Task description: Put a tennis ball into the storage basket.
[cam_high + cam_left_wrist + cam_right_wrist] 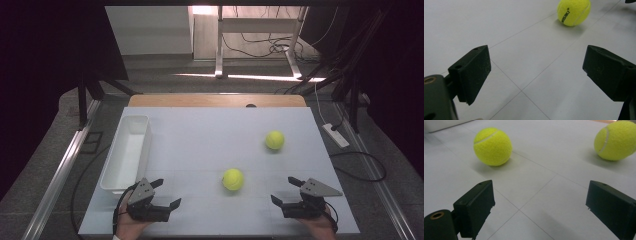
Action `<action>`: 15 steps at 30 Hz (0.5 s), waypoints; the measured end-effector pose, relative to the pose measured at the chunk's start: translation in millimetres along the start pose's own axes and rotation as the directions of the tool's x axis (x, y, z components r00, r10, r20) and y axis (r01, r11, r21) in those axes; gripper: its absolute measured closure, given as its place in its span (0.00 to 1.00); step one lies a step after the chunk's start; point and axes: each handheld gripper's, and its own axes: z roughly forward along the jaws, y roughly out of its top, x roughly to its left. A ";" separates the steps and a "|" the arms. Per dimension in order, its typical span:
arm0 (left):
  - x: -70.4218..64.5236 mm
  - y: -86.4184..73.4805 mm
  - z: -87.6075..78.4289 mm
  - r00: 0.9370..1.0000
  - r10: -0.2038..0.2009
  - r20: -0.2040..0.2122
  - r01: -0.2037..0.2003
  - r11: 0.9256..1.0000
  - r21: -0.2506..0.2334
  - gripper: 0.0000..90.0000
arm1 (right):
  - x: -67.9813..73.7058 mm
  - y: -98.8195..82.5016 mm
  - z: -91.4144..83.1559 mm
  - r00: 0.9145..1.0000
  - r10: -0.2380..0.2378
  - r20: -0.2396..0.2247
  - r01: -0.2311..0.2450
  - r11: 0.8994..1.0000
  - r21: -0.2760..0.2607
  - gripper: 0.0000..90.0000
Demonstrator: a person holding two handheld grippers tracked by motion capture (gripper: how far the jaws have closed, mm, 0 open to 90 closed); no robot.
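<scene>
Left gripper (166,194) low over near-left part of white table (200,130), jaws spread wide, nothing between them, bare surface beneath. Right gripper (286,191) at near-right, jaws likewise wide apart and empty. Nearer tennis ball (233,179) resting on table between both grippers, slightly beyond them, touching neither; seen ahead of left gripper's jaws at upper right (573,12), and at upper left ahead of right gripper's jaws (492,146). Second tennis ball (274,140) farther back and to right, well apart from first. White bin (127,152) along left edge, just beyond left gripper.
</scene>
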 end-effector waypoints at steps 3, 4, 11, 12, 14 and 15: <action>-0.4 0.3 0.2 1.000 0.001 0.001 -0.001 1.000 -0.001 0.10 | 0.7 0.0 -1.4 1.000 0.003 0.006 -0.003 1.000 -0.002 0.09; -1.0 0.7 0.2 1.000 0.002 0.001 -0.002 1.000 -0.001 0.10 | 0.7 -0.1 -1.9 1.000 0.004 0.005 -0.004 1.000 -0.005 0.09; -2.1 2.2 -2.7 1.000 0.003 -0.012 -0.003 1.000 -0.010 0.10 | 1.1 0.5 -1.3 1.000 -0.005 0.001 0.005 1.000 -0.003 0.09; -2.3 2.3 -3.1 1.000 0.000 -0.015 0.000 1.000 -0.011 0.10 | 0.9 0.9 -1.3 1.000 -0.005 0.003 0.005 1.000 -0.001 0.09; -2.5 2.8 -4.1 1.000 0.000 -0.017 0.000 1.000 -0.014 0.10 | 0.5 1.6 -1.0 1.000 -0.004 0.002 0.004 1.000 -0.005 0.09; -2.5 3.2 -5.0 1.000 -0.001 -0.019 0.000 1.000 -0.015 0.10 | 0.6 1.9 -0.7 1.000 -0.006 0.004 0.006 1.000 -0.003 0.09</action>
